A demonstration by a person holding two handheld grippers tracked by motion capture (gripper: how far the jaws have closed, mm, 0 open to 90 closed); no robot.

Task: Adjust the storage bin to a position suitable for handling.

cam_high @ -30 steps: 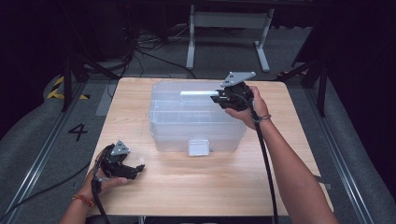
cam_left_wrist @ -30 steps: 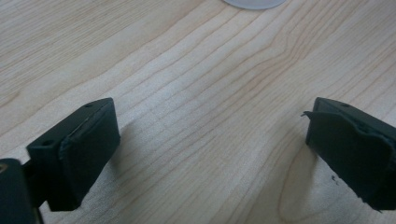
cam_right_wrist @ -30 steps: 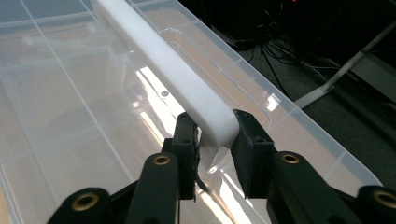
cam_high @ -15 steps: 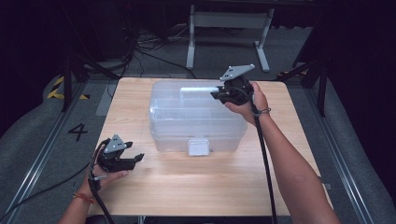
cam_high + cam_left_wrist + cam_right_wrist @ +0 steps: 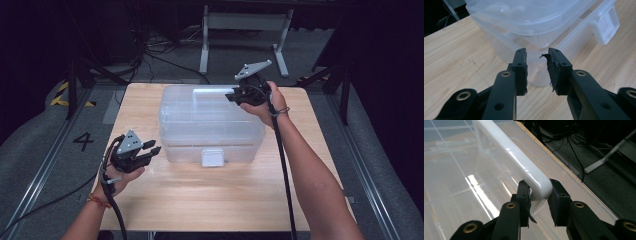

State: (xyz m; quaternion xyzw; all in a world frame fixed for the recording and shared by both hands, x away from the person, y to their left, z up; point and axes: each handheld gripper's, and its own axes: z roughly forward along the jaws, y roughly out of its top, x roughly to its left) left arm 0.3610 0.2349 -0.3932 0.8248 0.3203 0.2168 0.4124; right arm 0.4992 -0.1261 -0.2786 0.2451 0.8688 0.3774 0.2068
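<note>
A clear plastic storage box (image 5: pixel 210 122) with its lid on stands in the middle of the wooden table (image 5: pixel 225 200). My right gripper (image 5: pixel 231 96) is over the box's back right and is shut on the end of the white lid handle (image 5: pixel 509 150), which sits between its pads (image 5: pixel 524 192). My left gripper (image 5: pixel 152 148) hovers just off the box's front left corner (image 5: pixel 536 22) and points at it. Its jaws have just been closing. A narrow gap remains between them, with nothing in it.
A white latch (image 5: pixel 212 157) hangs on the box's front wall, also seen as the latch (image 5: pixel 606 25) at the right. Bare table lies in front of the box. Beyond the far edge are dark floor, cables and a grey stand (image 5: pixel 245 22).
My left gripper has risen off the table and come closer to the box's corner, and its jaws have narrowed. The right gripper stays on the handle.
</note>
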